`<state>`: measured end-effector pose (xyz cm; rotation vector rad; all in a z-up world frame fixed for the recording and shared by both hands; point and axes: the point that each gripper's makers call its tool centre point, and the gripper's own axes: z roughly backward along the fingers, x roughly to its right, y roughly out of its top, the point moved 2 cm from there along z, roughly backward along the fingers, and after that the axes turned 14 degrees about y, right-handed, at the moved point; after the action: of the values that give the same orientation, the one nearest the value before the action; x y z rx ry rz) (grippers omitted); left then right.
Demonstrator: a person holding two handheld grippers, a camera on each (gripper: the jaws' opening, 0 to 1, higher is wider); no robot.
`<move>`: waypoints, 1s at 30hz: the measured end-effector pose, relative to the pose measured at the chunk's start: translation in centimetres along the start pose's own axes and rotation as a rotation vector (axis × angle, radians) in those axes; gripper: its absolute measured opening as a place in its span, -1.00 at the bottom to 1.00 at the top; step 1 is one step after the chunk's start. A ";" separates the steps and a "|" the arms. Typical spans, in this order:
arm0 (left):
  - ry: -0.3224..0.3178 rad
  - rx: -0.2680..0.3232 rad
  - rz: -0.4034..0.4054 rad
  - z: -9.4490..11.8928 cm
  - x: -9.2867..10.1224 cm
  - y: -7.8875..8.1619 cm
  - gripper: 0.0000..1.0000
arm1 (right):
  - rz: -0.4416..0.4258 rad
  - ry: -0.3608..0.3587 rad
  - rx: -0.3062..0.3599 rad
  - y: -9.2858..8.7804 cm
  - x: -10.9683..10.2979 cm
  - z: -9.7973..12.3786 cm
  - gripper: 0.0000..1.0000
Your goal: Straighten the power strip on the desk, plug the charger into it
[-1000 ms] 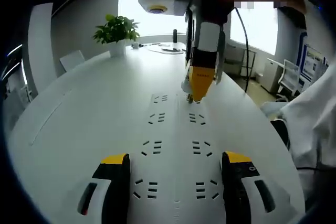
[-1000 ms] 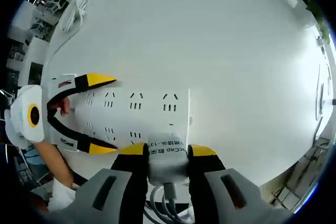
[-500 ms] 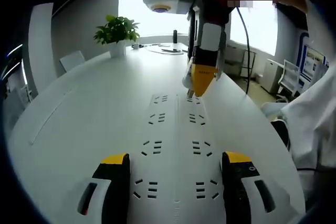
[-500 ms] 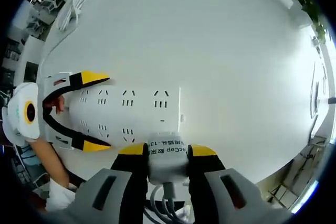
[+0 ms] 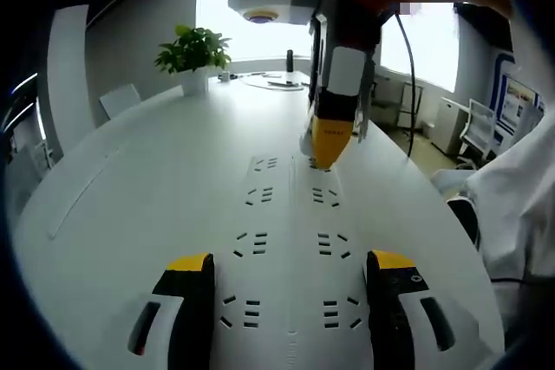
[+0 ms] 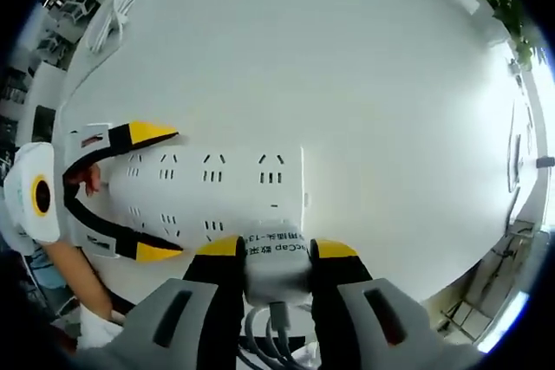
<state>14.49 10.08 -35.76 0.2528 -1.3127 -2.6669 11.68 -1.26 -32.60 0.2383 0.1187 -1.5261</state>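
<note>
A white power strip (image 5: 290, 214) with two rows of sockets lies lengthwise on the white desk (image 5: 156, 179). My left gripper (image 5: 290, 262) is open, its yellow-tipped jaws standing either side of the strip's near end. From above, my right gripper (image 5: 328, 149) reaches down to the far right socket. It is shut on a white charger (image 6: 276, 262) whose cable hangs down behind. In the right gripper view the charger sits at the edge of the power strip (image 6: 225, 188), between the jaws of my right gripper (image 6: 276, 249). The left gripper (image 6: 146, 192) straddles the strip's other end.
A potted plant (image 5: 192, 49) and some papers (image 5: 273, 81) sit at the far end of the desk. A coiled white cable (image 6: 117, 15) lies near a desk edge. Chairs (image 5: 117, 100) stand around, and a person's sleeve (image 5: 520, 188) is on the right.
The right gripper with the charger rose slightly above the strip's far socket, then came back down onto it. The left gripper and the strip stayed put.
</note>
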 end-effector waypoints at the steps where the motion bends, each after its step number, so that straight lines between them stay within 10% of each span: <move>1: 0.000 0.001 0.000 0.0 0.0 0.0 0.44 | 0.019 -0.009 0.008 0.3 0.0 0.0 -0.44; 13: 0.010 0.001 0.006 -0.2 0.0 -0.2 0.43 | 0.080 -0.057 0.085 1.7 -0.2 0.0 -0.46; 25: 0.029 0.001 0.022 -0.5 -0.2 -0.1 0.43 | 0.084 -0.007 0.094 -1.2 0.8 -1.8 -0.46; 26: 0.031 -0.002 0.019 -0.5 -0.3 -0.1 0.42 | 0.045 0.011 0.230 0.4 0.5 -1.3 -0.46; 30: 0.032 0.017 0.041 -0.5 -0.6 -0.2 0.42 | 0.120 -0.004 0.142 0.2 0.6 -0.8 -0.46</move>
<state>15.15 9.90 -36.18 0.2658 -1.3166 -2.6081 11.95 -1.69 -33.53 0.3491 -0.0070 -1.4172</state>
